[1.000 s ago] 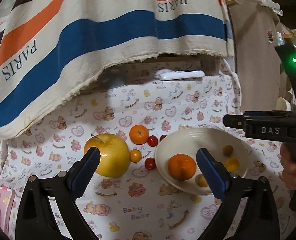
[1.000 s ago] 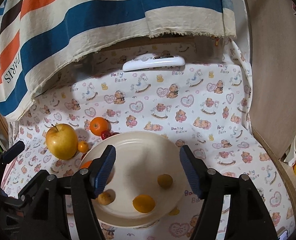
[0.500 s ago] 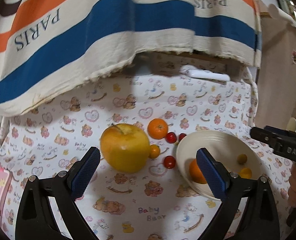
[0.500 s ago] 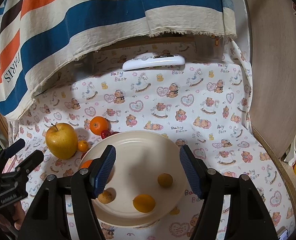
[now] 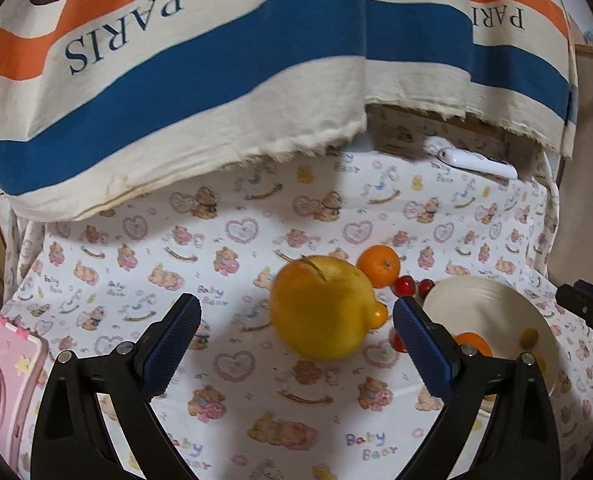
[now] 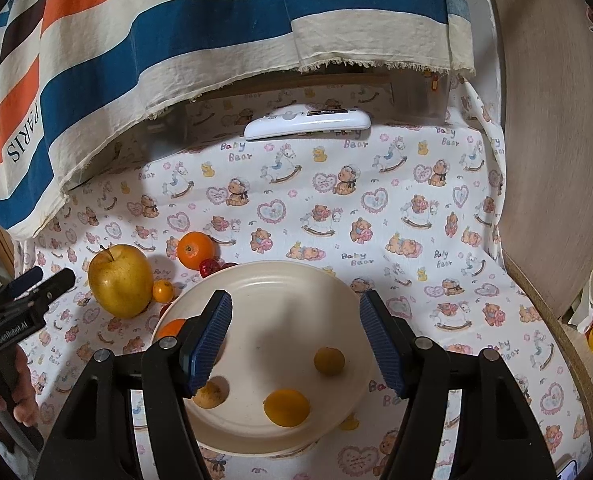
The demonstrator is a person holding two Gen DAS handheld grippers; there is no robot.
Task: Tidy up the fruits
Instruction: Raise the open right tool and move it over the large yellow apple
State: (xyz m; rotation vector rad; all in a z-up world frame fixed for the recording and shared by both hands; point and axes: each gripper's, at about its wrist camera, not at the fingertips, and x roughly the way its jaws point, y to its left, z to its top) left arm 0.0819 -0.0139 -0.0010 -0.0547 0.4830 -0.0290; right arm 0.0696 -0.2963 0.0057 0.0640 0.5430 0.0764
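Note:
A big yellow apple [image 5: 322, 306] [image 6: 120, 280] sits on the bear-print cloth, just ahead of my open left gripper [image 5: 295, 301] and framed by its two fingers, untouched. Beside it lie a mandarin [image 5: 378, 266] [image 6: 195, 250], a small orange fruit [image 5: 378, 316] [image 6: 163, 291] and red cherry tomatoes [image 5: 404, 285] [image 6: 209, 267]. The cream plate [image 5: 492, 300] [image 6: 288, 292] holds an orange [image 6: 170, 328] and three small yellow fruits [image 6: 286, 407]. My right gripper [image 6: 296, 320] hovers open over the plate with nothing between its fingers.
A striped PARIS cloth [image 6: 136, 40] overhangs the back. Under it lies a white remote [image 6: 307, 123]. A pink case [image 5: 0, 380] is at the left edge, and a wooden board [image 6: 556, 120] stands on the right. A person's hand [image 6: 16, 400] holds the left gripper.
My left gripper has swung to the left: the apple has come between its fingers in view and the plate has slid to the right edge. The right gripper has stayed still.

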